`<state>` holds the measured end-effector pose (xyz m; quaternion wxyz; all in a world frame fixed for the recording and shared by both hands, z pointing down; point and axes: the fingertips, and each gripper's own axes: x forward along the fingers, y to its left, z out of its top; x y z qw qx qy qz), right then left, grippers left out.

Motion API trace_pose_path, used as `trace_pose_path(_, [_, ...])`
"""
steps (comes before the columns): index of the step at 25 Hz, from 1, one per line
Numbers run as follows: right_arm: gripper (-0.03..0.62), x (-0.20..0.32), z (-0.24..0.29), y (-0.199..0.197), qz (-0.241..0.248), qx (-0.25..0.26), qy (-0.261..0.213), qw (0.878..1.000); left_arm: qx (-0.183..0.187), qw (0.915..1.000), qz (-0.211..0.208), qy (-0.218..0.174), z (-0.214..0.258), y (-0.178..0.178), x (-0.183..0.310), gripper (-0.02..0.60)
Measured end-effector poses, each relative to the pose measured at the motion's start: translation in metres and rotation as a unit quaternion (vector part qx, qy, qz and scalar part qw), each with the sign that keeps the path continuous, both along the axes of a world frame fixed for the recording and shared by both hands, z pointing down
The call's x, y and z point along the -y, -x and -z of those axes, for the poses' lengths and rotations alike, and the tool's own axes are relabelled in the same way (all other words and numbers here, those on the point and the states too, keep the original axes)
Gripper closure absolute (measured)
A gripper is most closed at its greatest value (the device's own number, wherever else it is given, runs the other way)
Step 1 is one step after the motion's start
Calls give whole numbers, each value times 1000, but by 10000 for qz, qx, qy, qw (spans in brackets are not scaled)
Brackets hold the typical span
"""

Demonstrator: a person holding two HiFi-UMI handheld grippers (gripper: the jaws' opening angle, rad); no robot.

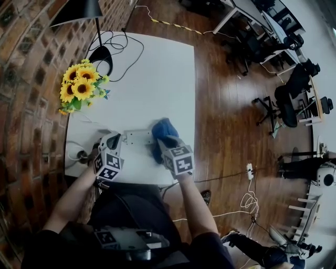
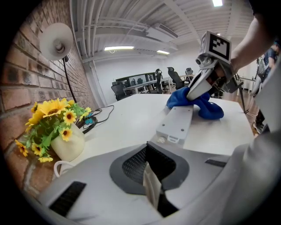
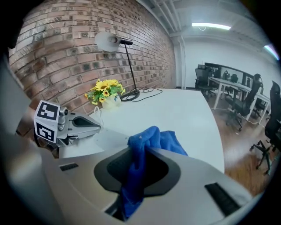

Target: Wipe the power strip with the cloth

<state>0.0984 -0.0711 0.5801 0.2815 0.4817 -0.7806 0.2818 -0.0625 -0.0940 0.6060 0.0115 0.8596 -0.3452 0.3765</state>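
While the right gripper [image 1: 167,143] pinches the blue cloth [image 1: 164,128] and bunches it onto the right end of the power strip [image 1: 135,137], the left gripper [image 1: 113,138], jaws closed on nothing, sits at the strip's left end on the white table [image 1: 157,73], likely to brace it.

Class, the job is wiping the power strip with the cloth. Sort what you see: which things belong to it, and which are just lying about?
Belongs to the job: power strip; cloth, pinched in the right gripper; left gripper, shut, near the strip.
Just lying about: sunflowers; lamp; cables.
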Motion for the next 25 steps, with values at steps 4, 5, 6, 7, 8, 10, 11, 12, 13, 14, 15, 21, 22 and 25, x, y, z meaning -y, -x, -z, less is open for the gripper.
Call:
trace_pose_path(4, [536, 0, 0, -17, -197, -39, -20, 9998, -16, 10000, -16, 21, 1, 0, 0, 561])
trace_pose_path(5, [536, 0, 0, -21, -240, -46, -23, 9997, -23, 10000, -22, 23, 0, 0, 0, 561])
trace_pose_path(6, [536, 0, -1, -23, -268, -60, -30, 9996, -32, 10000, -31, 17, 0, 0, 0, 561])
trace_pose_path(7, [536, 1, -1, -23, -278, -85, -43, 9996, -41, 10000, -39, 7, -1, 0, 0, 561])
trace_pose_path(8, [536, 1, -1, -23, -283, -116, -60, 9995, -49, 10000, -44, -2, -1, 0, 0, 561])
trace_pose_path(10, [536, 1, 0, -24, -326, -153, -99, 9993, -52, 10000, -29, 11, 1, 0, 0, 561])
trace_pose_path(11, [536, 1, 0, -25, -369, -152, -115, 9991, -41, 10000, -15, 35, 2, 0, 0, 561])
trace_pose_path(12, [536, 1, 0, -26, -417, -147, -125, 9989, -17, 10000, -8, 56, 1, 1, 0, 561])
trace_pose_path(13, [536, 1, 0, -28, -459, -142, -131, 9988, 9, 10000, -12, 65, 0, 2, -1, 561])
trace_pose_path(14, [536, 2, 0, -29, -493, -142, -140, 9986, 12, 10000, -23, 60, -1, 1, -1, 561])
trace_pose_path(15, [536, 3, 0, -30, -528, -142, -157, 9984, -10, 10000, -32, 48, 0, 1, -1, 561])
trace_pose_path(21, [536, 13, 1, -37, -711, -190, -227, 9970, -38, 9999, 43, 95, 3, 1, -2, 561])
trace_pose_path(22, [536, 15, 0, -37, -672, -250, -219, 9972, -41, 9999, 36, 86, 2, 2, -1, 561])
trace_pose_path(25, [536, 15, 1, -39, -591, -371, -220, 9973, -31, 10000, 18, 66, 0, 1, -1, 561])
